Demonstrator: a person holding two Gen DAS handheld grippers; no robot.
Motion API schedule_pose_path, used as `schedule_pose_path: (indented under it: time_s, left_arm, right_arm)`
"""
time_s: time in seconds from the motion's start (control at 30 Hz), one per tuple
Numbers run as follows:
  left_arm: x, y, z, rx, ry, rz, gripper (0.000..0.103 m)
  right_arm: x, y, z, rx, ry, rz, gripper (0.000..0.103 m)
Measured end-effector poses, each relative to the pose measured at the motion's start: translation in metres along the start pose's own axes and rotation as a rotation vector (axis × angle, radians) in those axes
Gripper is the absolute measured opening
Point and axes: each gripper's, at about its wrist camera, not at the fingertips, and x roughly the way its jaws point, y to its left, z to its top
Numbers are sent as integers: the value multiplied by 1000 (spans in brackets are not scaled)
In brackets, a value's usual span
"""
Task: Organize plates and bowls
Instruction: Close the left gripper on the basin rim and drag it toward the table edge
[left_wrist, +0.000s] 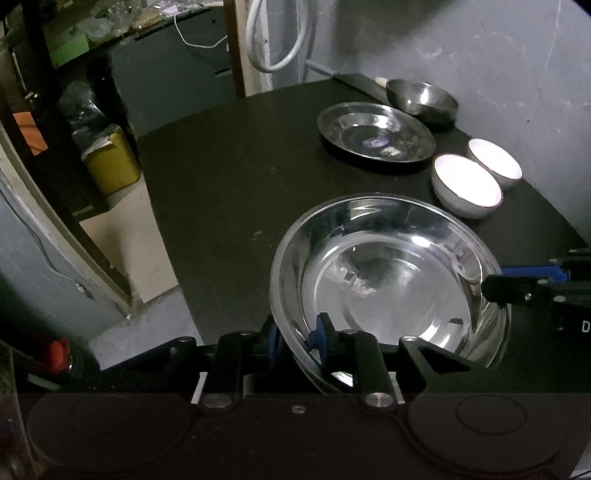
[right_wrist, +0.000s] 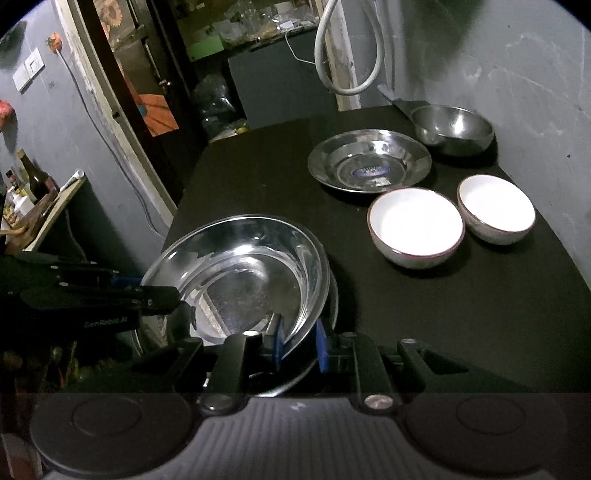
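From the left wrist camera, the left gripper (left_wrist: 297, 341) has its blue pads set narrow on either side of the near rim of a large steel plate (left_wrist: 388, 280), one pad outside the rim and one inside, pinching it. The plate looks tilted and lifted off the black table (left_wrist: 229, 192), and the right gripper (left_wrist: 496, 291) reaches in from the right edge to clamp the opposite rim. Farther along the table sit a smaller steel plate (left_wrist: 375, 136) with a blue sticker in its well, a steel bowl (left_wrist: 423, 99) behind it by the wall, and two white bowls (left_wrist: 467, 184) side by side, close to each other. From the right wrist camera, the right gripper (right_wrist: 299, 345) shows the same narrow pinch on the large steel plate (right_wrist: 240, 273), the rim caught between its blue pads, while the left gripper (right_wrist: 173, 295) grips the plate's left rim. A second rim seems to peek out under the plate, though I cannot tell whether that is another plate or a reflection. The smaller steel plate (right_wrist: 369, 162), steel bowl (right_wrist: 452, 129) and white bowls (right_wrist: 417, 225) lie ahead and to the right. I would say the step in hand is carrying the big plate with both hands; next it needs levelling and lowering beside or under the smaller plate, clear of the white bowls, before both grips let go.
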Motion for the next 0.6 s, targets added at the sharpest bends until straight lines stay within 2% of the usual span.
schedule_pose_path:
  time_s: [0.6]
  left_arm:
    - [11,-10,1,47,46,20,28]
  right_arm:
    - [6,7,-3,-59,39,-36,27]
